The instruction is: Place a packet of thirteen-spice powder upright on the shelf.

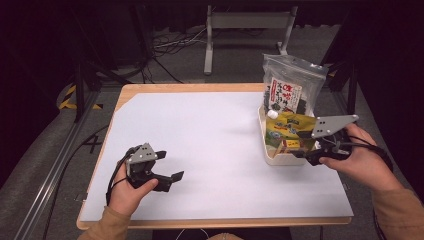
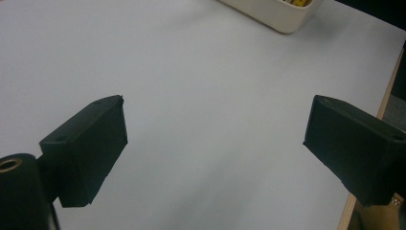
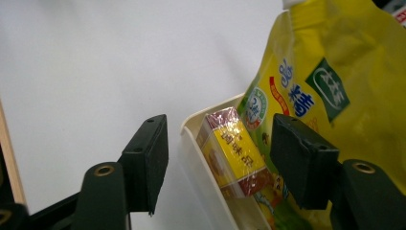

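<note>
A white bin [image 1: 280,160] stands at the table's right side. In it are a yellow spouted pouch [image 1: 287,127], a small yellow box [image 1: 291,144] and, upright at its far end, a clear bag of dark seaweed [image 1: 290,85]. My right gripper [image 1: 305,155] sits at the bin's near corner. In the right gripper view this gripper [image 3: 220,143] is open. Its jaws straddle the bin wall [image 3: 201,163] and the small box [image 3: 232,153] without pressing on them, and the pouch [image 3: 335,72] rises behind. My left gripper [image 1: 170,166] rests open and empty over the white sheet at the front left.
The white sheet [image 1: 215,145] covers most of the wooden table. The left gripper view has its open gripper [image 2: 215,139] over bare sheet, with the bin's corner [image 2: 277,12] far off and the table edge [image 2: 390,72] at the right. Cables and a metal frame lie on the floor beyond.
</note>
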A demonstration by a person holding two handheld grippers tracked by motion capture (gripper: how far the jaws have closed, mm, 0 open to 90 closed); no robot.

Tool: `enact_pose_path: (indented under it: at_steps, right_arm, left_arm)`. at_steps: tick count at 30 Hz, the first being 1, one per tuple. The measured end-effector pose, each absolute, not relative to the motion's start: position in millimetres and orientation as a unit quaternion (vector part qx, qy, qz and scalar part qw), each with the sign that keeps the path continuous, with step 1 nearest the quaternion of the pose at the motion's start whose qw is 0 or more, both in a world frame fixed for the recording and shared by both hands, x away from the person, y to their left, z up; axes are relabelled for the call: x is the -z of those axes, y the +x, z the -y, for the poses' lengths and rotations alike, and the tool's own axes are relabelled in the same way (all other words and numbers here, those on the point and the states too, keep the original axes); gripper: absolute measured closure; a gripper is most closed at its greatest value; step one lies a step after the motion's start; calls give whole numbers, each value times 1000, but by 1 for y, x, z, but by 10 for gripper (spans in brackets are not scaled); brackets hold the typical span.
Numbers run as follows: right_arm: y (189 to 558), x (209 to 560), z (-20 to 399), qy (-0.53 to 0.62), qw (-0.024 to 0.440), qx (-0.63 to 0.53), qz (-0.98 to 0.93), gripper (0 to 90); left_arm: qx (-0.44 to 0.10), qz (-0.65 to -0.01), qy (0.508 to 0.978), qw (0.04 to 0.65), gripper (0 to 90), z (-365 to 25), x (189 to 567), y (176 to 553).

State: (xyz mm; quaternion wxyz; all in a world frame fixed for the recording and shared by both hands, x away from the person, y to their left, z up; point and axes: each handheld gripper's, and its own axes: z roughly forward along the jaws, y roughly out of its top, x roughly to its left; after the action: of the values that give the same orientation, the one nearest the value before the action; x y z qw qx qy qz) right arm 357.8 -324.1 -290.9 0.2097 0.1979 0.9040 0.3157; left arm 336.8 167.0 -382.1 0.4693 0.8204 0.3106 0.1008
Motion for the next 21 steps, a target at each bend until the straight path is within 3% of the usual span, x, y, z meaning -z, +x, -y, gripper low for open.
enact_pose_path:
  at_steps: [21]
  right_arm:
    - [319,343,362,310,214,-408,-832,366]
  left_arm:
    - [-117,-323,802,488,44,-210,398,315]
